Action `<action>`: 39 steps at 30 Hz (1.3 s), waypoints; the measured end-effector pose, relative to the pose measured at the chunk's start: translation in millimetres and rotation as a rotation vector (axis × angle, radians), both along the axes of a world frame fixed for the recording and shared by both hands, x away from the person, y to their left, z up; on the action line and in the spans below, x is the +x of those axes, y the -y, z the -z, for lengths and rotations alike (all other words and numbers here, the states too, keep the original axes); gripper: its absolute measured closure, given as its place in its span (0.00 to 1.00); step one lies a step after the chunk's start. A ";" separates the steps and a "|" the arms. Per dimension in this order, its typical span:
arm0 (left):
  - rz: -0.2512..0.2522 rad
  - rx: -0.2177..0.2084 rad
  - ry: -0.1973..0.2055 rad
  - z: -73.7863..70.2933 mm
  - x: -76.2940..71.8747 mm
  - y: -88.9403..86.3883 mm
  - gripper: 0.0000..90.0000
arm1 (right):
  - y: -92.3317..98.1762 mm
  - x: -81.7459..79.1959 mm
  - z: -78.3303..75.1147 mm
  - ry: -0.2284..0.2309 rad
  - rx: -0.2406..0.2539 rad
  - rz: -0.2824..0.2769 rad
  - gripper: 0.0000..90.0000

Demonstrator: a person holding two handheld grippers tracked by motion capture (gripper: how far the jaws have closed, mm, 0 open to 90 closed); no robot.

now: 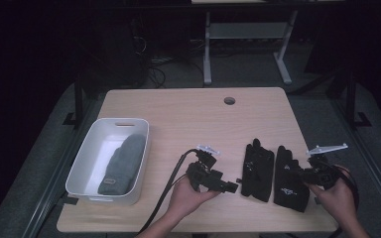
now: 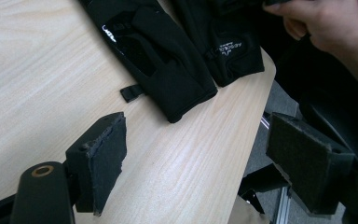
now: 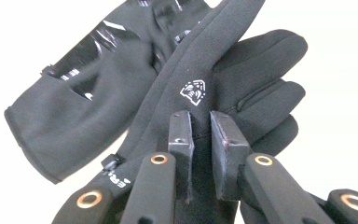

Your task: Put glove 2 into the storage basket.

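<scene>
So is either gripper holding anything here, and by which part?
The right gripper is pinched on the right-hand black glove, gripping a fold of fabric on its back just below the white logo. The left gripper is open, holding nothing.

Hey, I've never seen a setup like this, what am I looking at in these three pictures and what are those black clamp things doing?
A person sits at a light wooden table holding a hand-held pair of tongs in each hand. The high view looks down from above; the other two come from cameras riding on each tool.

On the table lie two black fabric gloves, the left glove and the right glove, plus a white plastic bin holding a grey knitted hat.

The right tongs have pinched the right glove's fabric. The left tongs hang open near the table's edge, holding nothing.
</scene>
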State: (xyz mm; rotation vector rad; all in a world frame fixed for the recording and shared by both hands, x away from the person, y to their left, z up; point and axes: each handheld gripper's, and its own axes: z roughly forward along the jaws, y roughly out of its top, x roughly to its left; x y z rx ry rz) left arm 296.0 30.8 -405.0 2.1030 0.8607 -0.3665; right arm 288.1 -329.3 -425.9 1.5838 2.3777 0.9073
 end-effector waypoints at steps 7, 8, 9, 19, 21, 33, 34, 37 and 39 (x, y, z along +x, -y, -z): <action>0.000 -0.002 0.004 -2.2 -1.0 -0.5 0.23 | -10.0 4.4 -24.9 0.026 0.056 -0.007 0.87; 0.000 -0.003 0.007 -2.7 -0.9 -1.3 0.23 | -12.8 6.1 -27.5 0.024 0.070 -0.006 0.87; 0.000 -0.003 0.008 -3.1 -0.6 -2.1 0.23 | -15.4 8.3 -29.4 0.029 0.081 -0.009 0.87; -0.007 -0.005 0.012 -5.9 -0.7 -7.7 0.23 | -55.4 33.1 -32.7 0.005 0.106 -0.021 0.86; -0.007 -0.006 0.011 -5.5 -0.7 -8.3 0.23 | -61.1 36.6 -30.9 -0.004 0.121 -0.025 0.86; -0.010 -0.001 0.001 0.1 -3.6 -7.9 0.23 | -78.4 37.9 -10.3 -0.038 0.093 -0.001 0.71; -0.009 0.002 0.001 0.4 -3.7 -7.7 0.23 | -78.4 37.4 -10.2 -0.037 0.083 0.002 0.69; -0.010 0.003 0.000 1.6 -3.4 -7.6 0.23 | -75.0 34.8 -12.5 -0.027 0.096 0.000 0.67; -0.011 0.005 -0.001 2.3 -2.9 -7.2 0.23 | -74.6 30.5 -14.2 -0.031 0.086 -0.002 0.70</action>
